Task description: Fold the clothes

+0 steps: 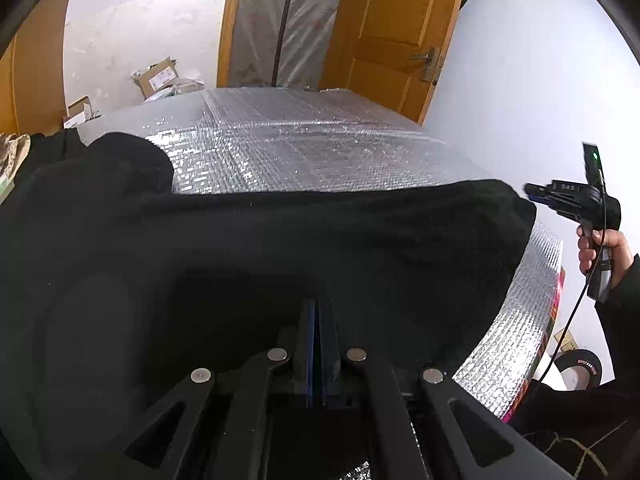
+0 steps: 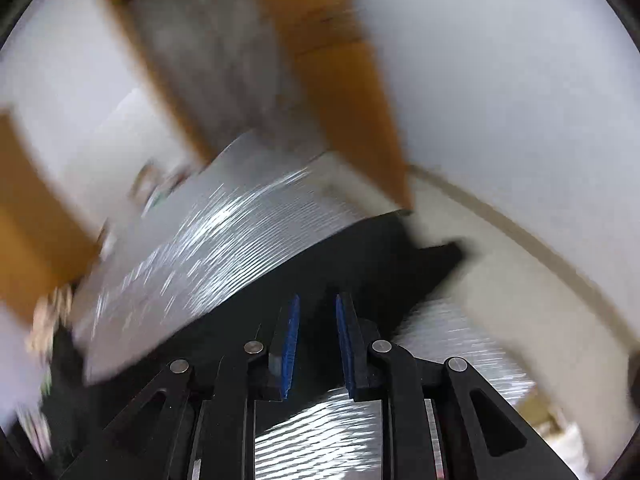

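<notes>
Spreading across the lower half of the left wrist view, the black garment [image 1: 280, 248] lies flat on a silver foil mat [image 1: 304, 148], its far edge running from the bunched lump at left to a corner at right. The left gripper [image 1: 319, 320] sits low at center with its blue pads pressed together over the cloth; whether any fabric is pinched between them cannot be told. At the right edge the right gripper [image 1: 536, 194] hovers just beside the garment's corner, held in a hand [image 1: 600, 248].

In the blurred right wrist view, the right gripper [image 2: 317, 320] has its blue pads apart, with nothing between them, above the garment [image 2: 360, 256] and mat [image 2: 224, 248].

Beyond the mat's far end stands an orange wooden door [image 1: 400, 40] beside a plastic-covered doorway [image 1: 288, 20]. Cardboard boxes [image 1: 158, 76] lie at upper left against a white wall [image 1: 540, 80]. A tape roll [image 1: 580, 366] sits at lower right.
</notes>
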